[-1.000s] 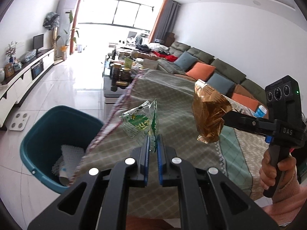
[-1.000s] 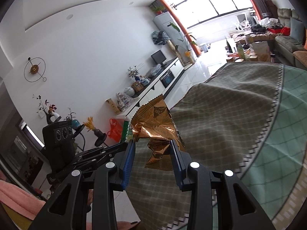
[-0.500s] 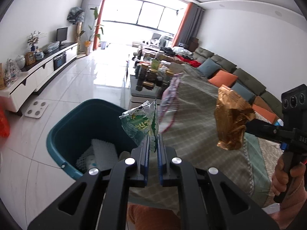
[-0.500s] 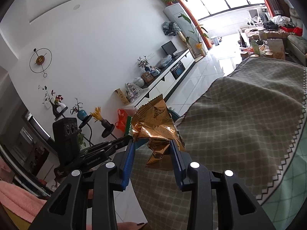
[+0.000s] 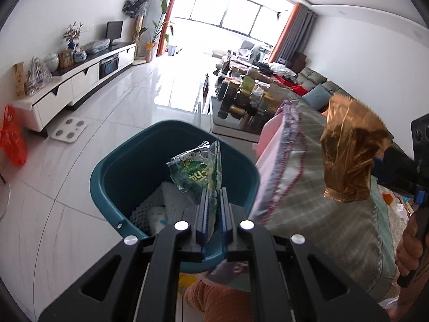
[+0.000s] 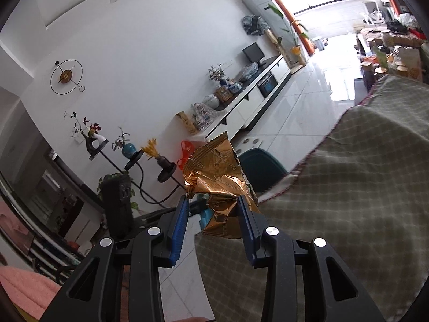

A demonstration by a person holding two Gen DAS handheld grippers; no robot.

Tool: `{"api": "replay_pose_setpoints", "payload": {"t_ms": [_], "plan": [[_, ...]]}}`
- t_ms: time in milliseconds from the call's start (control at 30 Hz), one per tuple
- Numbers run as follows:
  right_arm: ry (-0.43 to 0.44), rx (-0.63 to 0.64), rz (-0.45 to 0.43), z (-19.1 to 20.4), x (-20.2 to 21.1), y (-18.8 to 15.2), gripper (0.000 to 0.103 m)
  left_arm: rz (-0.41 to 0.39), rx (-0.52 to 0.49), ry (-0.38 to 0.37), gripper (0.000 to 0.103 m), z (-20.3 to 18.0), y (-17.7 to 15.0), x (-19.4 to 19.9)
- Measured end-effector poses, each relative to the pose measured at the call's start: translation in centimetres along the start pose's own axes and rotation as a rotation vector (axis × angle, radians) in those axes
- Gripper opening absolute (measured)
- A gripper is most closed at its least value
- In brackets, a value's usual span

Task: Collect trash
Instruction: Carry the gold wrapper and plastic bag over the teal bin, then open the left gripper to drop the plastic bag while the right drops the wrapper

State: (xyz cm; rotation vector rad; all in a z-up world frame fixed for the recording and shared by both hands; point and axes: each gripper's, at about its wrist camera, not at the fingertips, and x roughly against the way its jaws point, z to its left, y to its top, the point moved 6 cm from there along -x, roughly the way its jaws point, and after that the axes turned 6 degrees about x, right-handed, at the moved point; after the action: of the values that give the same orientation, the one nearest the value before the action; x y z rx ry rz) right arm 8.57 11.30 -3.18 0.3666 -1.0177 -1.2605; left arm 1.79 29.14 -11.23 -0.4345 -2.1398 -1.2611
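Observation:
My left gripper is shut on a clear and green snack wrapper, which hangs right above the open teal bin. White foam netting and paper lie inside the bin. My right gripper is shut on a crumpled gold foil wrapper; the same gold foil wrapper shows at the right of the left wrist view, over the cloth-covered table. In the right wrist view the teal bin peeks out behind the foil, beyond the table's edge.
A checked cloth covers the table, its corner hanging beside the bin. A low white TV cabinet lines the left wall, with a red bag and a scale on the tiled floor. A cluttered coffee table and sofa stand beyond.
Both grippers have swung left off the table toward the bin. The green wrapper has gone from over the cloth to over the bin's mouth; the gold wrapper now nears the table edge.

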Motion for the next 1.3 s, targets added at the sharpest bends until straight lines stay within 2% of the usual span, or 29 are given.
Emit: {"api": "replay_pose_setpoints", "payload": {"t_ms": [400,800,933,1200,1300], "plan": [[0.015,-0.016,0.057,-0.3,-4.9,1.9,0.037,0.039,0.053,0.013,0.009,1.7,-0.6,-2.4],[-0.046,-0.012,0.137,-1.2,-9.4,2.4,0.038,0.109,0.106,-0.013,0.010,2.7,-0.8,-5.1],[-0.097,0.014,0.158,-1.2,-10.6,2.5,0.040,0.141,0.125,-0.035,0.010,3.0,-0.6,-6.2],[-0.178,0.014,0.192,-2.6,-12.0,2.7,0.047,0.154,0.155,-0.038,0.035,3.5,-0.3,-7.1],[-0.178,-0.003,0.186,-3.1,-11.9,2.6,0.047,0.129,0.169,-0.036,0.038,3.5,-0.1,-6.4]]}}
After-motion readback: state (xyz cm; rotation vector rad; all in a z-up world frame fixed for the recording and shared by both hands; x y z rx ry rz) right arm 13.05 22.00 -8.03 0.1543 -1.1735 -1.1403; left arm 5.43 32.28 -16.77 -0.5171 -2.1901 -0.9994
